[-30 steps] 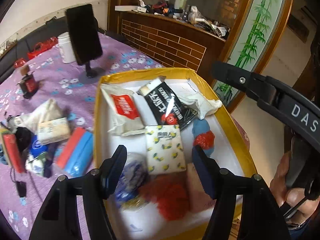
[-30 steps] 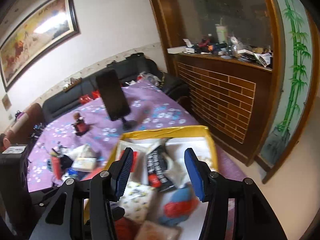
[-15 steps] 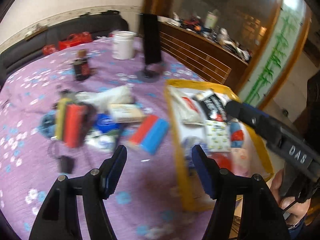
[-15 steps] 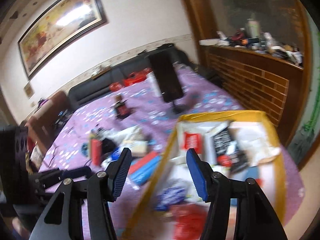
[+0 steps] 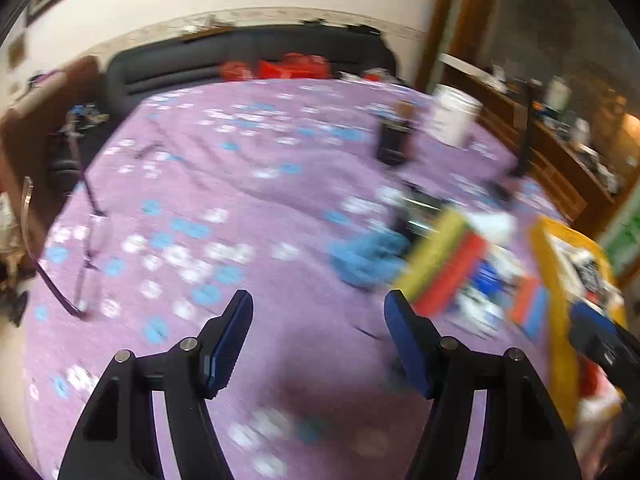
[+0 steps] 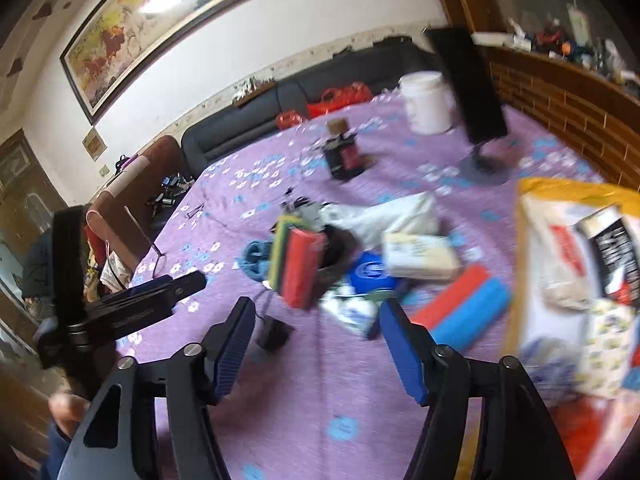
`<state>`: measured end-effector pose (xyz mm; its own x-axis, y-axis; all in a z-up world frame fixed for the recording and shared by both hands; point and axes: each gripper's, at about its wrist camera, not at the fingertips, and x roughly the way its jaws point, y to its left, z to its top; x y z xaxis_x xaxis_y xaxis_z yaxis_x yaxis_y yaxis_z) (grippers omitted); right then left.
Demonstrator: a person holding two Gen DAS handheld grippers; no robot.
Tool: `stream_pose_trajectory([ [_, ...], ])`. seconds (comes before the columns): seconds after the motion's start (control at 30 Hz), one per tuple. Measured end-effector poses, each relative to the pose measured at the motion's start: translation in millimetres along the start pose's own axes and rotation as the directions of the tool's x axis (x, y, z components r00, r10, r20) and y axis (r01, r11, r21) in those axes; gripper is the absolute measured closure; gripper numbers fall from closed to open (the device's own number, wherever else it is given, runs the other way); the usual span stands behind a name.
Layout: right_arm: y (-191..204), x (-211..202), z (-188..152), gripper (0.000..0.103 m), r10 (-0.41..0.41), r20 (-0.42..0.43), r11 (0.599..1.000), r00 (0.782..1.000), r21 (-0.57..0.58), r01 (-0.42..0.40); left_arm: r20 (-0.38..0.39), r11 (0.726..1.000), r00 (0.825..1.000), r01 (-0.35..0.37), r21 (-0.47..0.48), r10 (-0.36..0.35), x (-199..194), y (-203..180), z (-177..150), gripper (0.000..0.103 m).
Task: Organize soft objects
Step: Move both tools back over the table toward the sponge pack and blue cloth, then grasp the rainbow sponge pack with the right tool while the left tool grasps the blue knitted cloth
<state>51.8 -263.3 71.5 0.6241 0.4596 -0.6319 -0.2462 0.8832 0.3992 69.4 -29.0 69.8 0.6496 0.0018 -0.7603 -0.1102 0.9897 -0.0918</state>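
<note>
Your left gripper hangs over bare purple cloth with its jaws wide and nothing between them; your right gripper is likewise wide and empty, above the near edge of the loose pile. Judging by how things lie, you are roughly midway. Working from the left across the surface, the unsorted pile sits in the middle: a blue knitted clump, then a yellow-green and red sponge stack standing on end, a white crumpled bag behind it, a cream tissue pack, and a red-and-blue sponge block lying flat nearest the box. Further right, the yellow-rimmed box already holds several soft packs, among them a red-labelled white pouch, a black pouch and a lemon-print tissue pack. The pile looks light and squashy, so a gentle close should do. Much of the left view is blurred, so finer detail there is uncertain
</note>
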Motion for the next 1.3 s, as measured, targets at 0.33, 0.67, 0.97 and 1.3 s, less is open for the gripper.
stream_pose_trajectory([
  [0.33, 16, 90, 24, 0.019, -0.062, -0.081, 0.990, 0.995, 0.118, 0.072, -0.002, 0.996, 1.000, 0.028, -0.082, -0.028, 14, 34, -6, 0.036],
  [0.67, 21, 100, 19, 0.068, 0.019, -0.063, 0.995, 0.998, 0.101, -0.012, -0.023, 0.983, 0.991, 0.130, -0.133, -0.134, 16, 45, -4, 0.036],
  [0.97, -2, 24, -34, 0.068, 0.239, -0.136, 0.970, 0.961, 0.081, -0.230, -0.052, 0.962, 0.966, 0.247, -0.116, -0.254, 21, 35, -5, 0.036],
  [1.3, -27, 24, -65, 0.068, 0.253, -0.089, 0.967, 0.963, 0.053, -0.249, -0.152, 0.978, 0.967, 0.191, -0.087, -0.203, 48, -5, 24, 0.037],
])
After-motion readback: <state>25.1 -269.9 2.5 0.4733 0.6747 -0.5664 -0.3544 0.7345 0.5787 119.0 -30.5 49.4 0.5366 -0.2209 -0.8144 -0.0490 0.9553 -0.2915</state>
